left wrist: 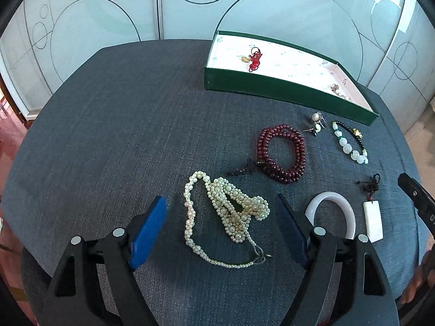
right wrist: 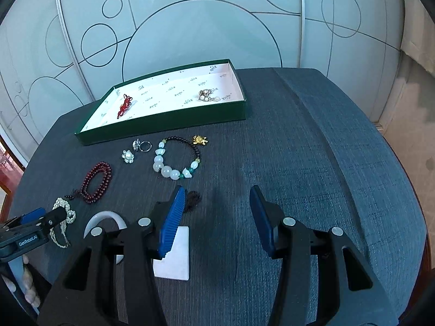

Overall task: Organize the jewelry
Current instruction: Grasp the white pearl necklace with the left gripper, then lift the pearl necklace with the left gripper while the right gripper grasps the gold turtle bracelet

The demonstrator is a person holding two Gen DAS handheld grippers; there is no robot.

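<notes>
My left gripper [left wrist: 221,212] is open, its blue pads either side of a white pearl necklace [left wrist: 225,217] lying on the dark table [left wrist: 108,135]. A dark red bead bracelet [left wrist: 281,153], pearl earrings and a ring [left wrist: 316,123], a jade-and-black bead bracelet [left wrist: 349,142], a white bangle [left wrist: 333,212] and a white rectangular pendant [left wrist: 373,221] lie to the right. My right gripper [right wrist: 217,212] is open and empty above the table, the pendant [right wrist: 174,255] under its left finger. The green box [right wrist: 163,125] holds a red cord charm [right wrist: 124,106] and pearl pieces [right wrist: 208,95].
The round table's edge curves close on all sides. Frosted glass panels [right wrist: 204,40] stand behind the box. My left gripper shows at the lower left of the right wrist view [right wrist: 32,228]. The jade bracelet [right wrist: 178,157] lies just ahead of my right gripper.
</notes>
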